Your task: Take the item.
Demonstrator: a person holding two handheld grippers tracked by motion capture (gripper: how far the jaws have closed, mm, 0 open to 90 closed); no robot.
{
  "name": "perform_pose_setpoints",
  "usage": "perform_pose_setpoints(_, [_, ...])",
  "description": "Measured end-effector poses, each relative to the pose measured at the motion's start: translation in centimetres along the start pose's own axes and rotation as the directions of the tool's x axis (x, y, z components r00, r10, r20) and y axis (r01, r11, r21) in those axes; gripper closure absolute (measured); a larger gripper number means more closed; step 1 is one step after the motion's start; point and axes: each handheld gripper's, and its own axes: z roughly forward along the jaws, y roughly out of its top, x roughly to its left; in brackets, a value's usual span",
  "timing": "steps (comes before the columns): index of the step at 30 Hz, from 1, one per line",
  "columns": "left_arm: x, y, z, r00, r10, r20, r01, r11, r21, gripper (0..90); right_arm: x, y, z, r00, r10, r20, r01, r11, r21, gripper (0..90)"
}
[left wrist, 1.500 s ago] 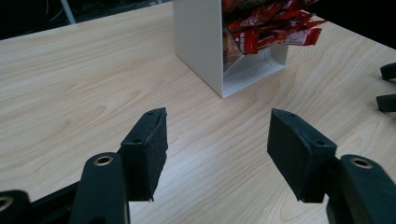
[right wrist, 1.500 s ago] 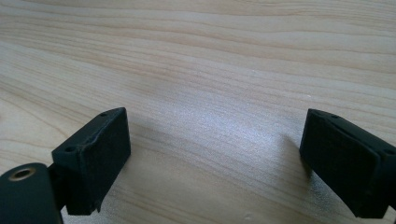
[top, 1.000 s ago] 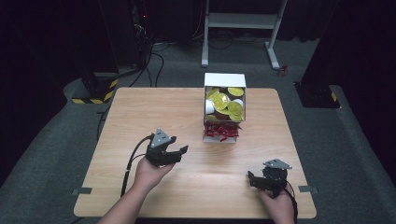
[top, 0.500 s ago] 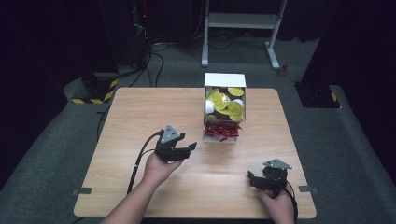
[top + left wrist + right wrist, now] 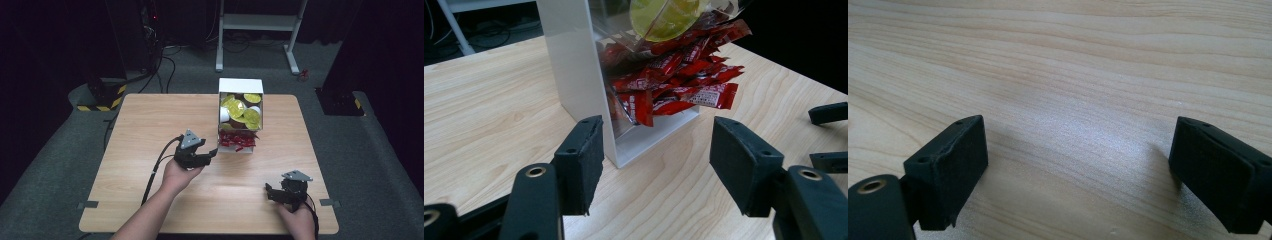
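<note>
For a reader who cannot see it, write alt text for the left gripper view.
Two open black jaws of the left gripper face a white dispenser box spilling red sachets from its low opening onto a wooden table.

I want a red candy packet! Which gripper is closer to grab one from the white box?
The left gripper, probably: its open jaws face the red foil packets spilling from the white plastic dispenser box. The right gripper sits open over bare wooden table.

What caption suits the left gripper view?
Open left gripper facing red sachets spilling from a white dispenser box on the wooden table.
</note>
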Motion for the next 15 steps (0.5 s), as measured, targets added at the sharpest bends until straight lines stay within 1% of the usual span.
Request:
perform_pose_setpoints(4, [-0.2,0.2,0.4,1.0000,-0.005,0.004,0.005,1.0000,-0.005,39.5,0.0,0.0,0.0,1.0000,0.000,0.000,0.000,1.000,0.000,8.8])
perform_pose_setpoints(5, [-0.2,0.4,0.6,1.0000,0.003,0.004,-0.003,1.0000,-0.002,39.5,0.0,0.0,0.0,1.0000,0.000,0.000,0.000,1.000,0.000,8.8])
perform_pose_setpoints(10, [-0.2,0.7,1.1,1.0000,0.004,0.002,-0.004,1.0000,-0.002,39.5,0.0,0.0,0.0,1.0000,0.000,0.000,0.000,1.000,0.000,8.8])
perform_pose_setpoints(11, [-0.1,0.8,1.4,1.0000,-0.005,0.005,0.005,0.9999,-0.010,39.4,0.0,0.0,0.0,1.0000,0.000,0.000,0.000,1.000,0.000,8.8])
perform_pose_setpoints(12, [-0.1,0.8,1.5,1.0000,-0.006,0.007,0.006,0.9999,-0.010,39.4,0.0,0.0,0.0,1.0000,0.000,0.000,0.000,1.000,0.000,8.8])
perform_pose_setpoints(14, [-0.1,0.8,1.7,1.0000,-0.007,0.005,0.007,0.9999,-0.011,39.4,0.0,0.0,0.0,1.0000,0.000,0.000,0.000,1.000,0.000,8.8])
perform_pose_setpoints(15, [-0.2,0.9,2.0,1.0000,-0.004,0.005,0.004,1.0000,-0.003,39.4,0.0,0.0,0.0,1.0000,0.000,0.000,0.000,1.000,0.000,8.8])
